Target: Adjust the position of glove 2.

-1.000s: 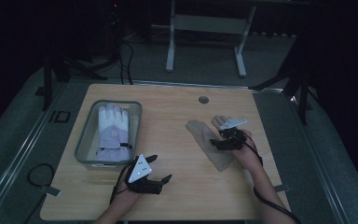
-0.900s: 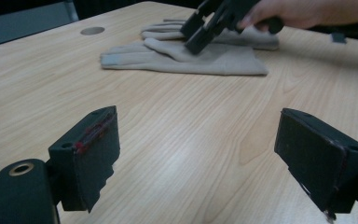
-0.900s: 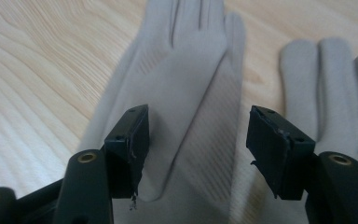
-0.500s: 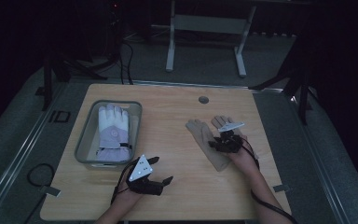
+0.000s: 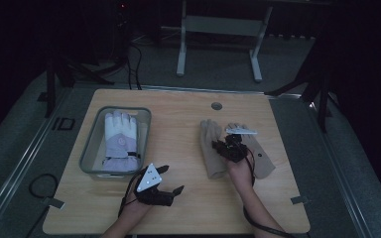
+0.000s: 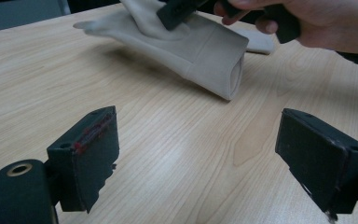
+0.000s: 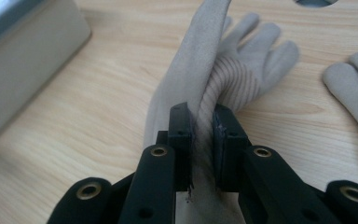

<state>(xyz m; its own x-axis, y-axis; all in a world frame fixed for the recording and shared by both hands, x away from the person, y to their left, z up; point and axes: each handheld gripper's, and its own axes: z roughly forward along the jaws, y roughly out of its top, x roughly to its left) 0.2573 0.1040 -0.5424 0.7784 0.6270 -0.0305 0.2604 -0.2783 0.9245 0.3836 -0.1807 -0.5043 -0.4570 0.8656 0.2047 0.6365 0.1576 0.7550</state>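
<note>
There are three gloves here. At the left, one white and pale purple padded glove [image 5: 118, 140] lies flat in a grey bin [image 5: 90, 148] with rounded corners. The bin sits on a light wooden table [image 5: 178, 124] with a smooth, grainy top and one small round hole [image 5: 217, 106] near the far edge.

Near the front edge, the left gripper [image 5: 172, 181] rests low over bare wood. Its two flat black jaws stand wide apart and hold nothing.

Further right are two soft beige gloves. The first beige glove [image 5: 210, 148] is pinched by the right gripper [image 5: 225, 147]. Its jaws have just been closing and now squeeze a fold of the glove, with its ribbed inside showing. In the left gripper view its middle is pulled up off the table while its open cuff end touches the wood. The second beige glove [image 5: 258, 153] lies flat just to the right of it.
</note>
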